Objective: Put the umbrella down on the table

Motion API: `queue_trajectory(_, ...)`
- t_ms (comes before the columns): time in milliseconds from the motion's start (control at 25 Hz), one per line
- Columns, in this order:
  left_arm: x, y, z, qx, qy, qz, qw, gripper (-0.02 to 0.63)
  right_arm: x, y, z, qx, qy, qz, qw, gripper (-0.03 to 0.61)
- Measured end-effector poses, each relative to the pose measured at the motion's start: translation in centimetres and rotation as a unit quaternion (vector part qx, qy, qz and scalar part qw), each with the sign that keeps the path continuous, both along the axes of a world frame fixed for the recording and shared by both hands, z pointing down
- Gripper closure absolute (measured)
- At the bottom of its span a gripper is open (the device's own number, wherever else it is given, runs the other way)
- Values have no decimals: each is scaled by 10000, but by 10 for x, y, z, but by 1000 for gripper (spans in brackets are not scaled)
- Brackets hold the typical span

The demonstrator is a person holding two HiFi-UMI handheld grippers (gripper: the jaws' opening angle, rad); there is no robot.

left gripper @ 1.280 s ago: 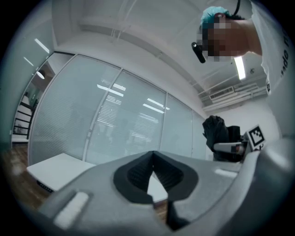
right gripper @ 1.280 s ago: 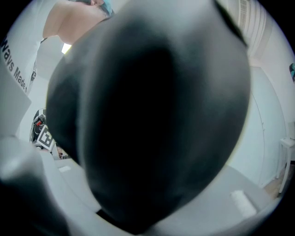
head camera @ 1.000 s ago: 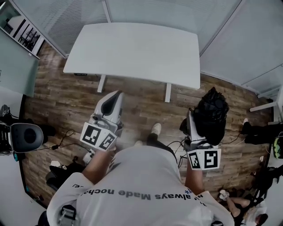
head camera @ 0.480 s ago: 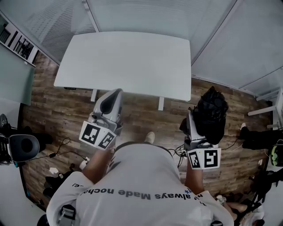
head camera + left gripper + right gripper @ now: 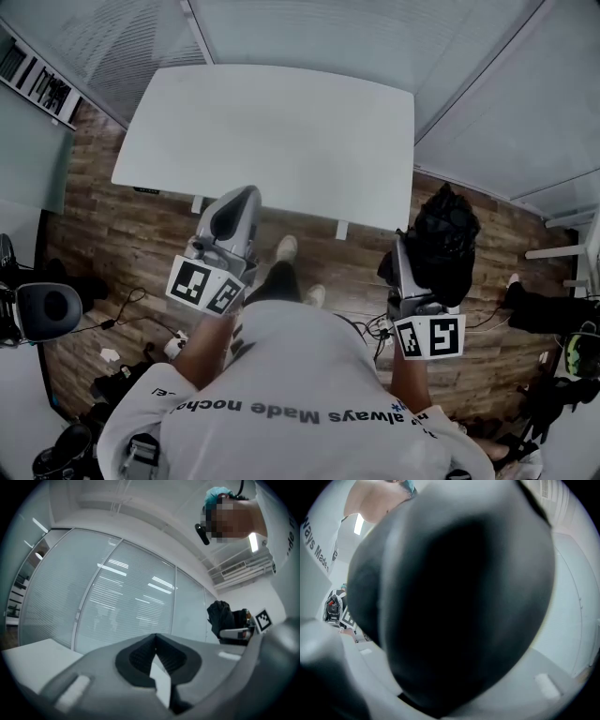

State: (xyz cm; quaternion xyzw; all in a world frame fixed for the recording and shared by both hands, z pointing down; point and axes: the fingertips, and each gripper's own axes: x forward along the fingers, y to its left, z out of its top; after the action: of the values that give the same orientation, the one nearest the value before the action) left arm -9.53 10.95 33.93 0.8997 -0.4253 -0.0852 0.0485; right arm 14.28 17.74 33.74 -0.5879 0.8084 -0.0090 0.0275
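A folded black umbrella [image 5: 445, 239] hangs bunched at the front of my right gripper [image 5: 412, 258], which is shut on it at the right of the head view. In the right gripper view the umbrella [image 5: 459, 597] fills nearly the whole picture, with grey fingers [image 5: 525, 686] showing beneath it. My left gripper [image 5: 246, 192] is held level on the left, shut with nothing in it; its fingertips [image 5: 156, 637] meet. The white table [image 5: 272, 131] stands bare just ahead of both grippers. The left gripper view also catches the umbrella [image 5: 220, 618] at the right.
Frosted glass walls with blinds [image 5: 375, 28] run close behind the table. The floor is wooden planks [image 5: 122, 234] with cables. A dark round chair or stand [image 5: 42, 305] sits at the left edge, and dark bags [image 5: 553, 309] lie at the right.
The table has come nearer and now reaches up to the grippers. Both grippers moved forward together in the same pose, the umbrella still in the right one.
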Motion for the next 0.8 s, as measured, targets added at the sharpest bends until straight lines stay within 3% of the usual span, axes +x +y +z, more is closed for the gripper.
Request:
queue_trajectory(560, -67, -190, -15, 162, 167, 181, 9996, 609, -90, -186, -25, 200, 188, -149, 9995, 325)
queue_trajectory(800, -73, -260, -7, 61, 150, 266, 9995, 611, -97, -253, -21, 80, 208, -117, 9997, 325)
